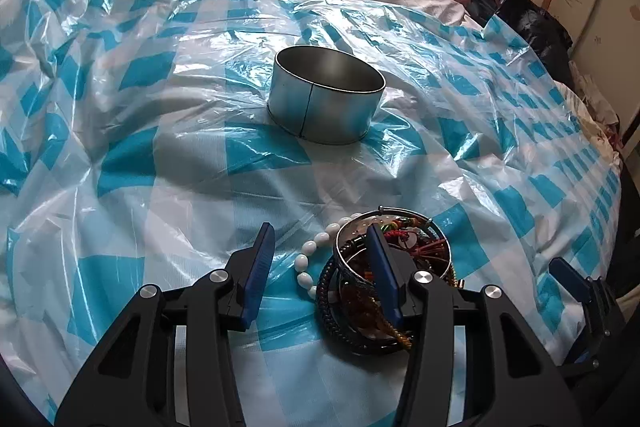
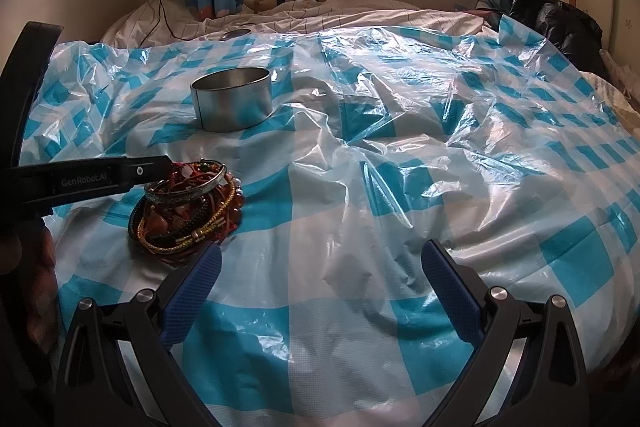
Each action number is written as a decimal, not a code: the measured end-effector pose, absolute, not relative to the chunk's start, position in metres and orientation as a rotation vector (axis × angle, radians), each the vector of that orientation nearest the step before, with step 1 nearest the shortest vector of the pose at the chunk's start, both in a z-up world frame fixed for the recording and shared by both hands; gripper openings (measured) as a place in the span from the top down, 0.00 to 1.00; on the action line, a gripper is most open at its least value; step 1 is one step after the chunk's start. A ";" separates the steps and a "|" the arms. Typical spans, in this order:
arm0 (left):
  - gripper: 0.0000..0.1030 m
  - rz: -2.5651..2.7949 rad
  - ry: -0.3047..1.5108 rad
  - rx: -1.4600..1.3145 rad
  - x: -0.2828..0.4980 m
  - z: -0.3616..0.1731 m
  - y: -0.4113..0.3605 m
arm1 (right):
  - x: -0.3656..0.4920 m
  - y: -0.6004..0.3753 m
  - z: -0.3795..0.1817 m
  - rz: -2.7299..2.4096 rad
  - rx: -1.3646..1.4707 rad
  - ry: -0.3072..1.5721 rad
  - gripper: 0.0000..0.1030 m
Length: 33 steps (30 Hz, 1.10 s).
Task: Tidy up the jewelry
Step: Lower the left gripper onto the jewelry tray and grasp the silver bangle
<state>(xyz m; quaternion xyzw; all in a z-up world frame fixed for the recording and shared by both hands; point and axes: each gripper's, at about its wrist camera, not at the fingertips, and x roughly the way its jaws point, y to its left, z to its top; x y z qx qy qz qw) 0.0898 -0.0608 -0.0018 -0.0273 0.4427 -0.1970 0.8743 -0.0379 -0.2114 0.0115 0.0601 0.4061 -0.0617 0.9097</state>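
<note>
Bracelet pile (image 1: 384,267) w/ silver bangle (image 1: 394,247) under left claw (image 1: 320,239), released, right claw (image 2: 322,255) released.

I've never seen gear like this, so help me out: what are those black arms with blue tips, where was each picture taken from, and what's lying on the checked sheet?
They are no robot's arms: a person holds a two-finger gripper in each hand, with a camera on each looking along its fingers. One picture looks out from the left gripper, the other from the right gripper. A blue-checked plastic sheet covers a bed. On it lie a round metal tin, open on top, and a pile of bracelets with a white bead bracelet beside it. The left gripper's fingers straddle the white beads and the silver bangle's near rim; nothing is gripped yet. The right gripper is open, empty.
</note>
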 end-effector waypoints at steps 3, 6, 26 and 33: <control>0.76 -0.425 0.935 -0.034 0.090 -0.004 -0.064 | -0.038 -0.211 0.011 -0.128 0.124 0.838 0.07; 0.95 -0.430 0.921 -0.015 0.087 -0.001 -0.065 | -0.038 -0.211 0.011 -0.127 0.121 0.839 0.07; 0.97 -0.433 0.857 -0.201 0.100 0.041 -0.004 | -0.039 -0.203 0.032 -0.025 0.113 0.761 0.07; 0.97 -0.409 0.835 -0.206 0.119 0.045 0.009 | -0.001 -0.188 0.040 0.281 0.099 0.842 0.07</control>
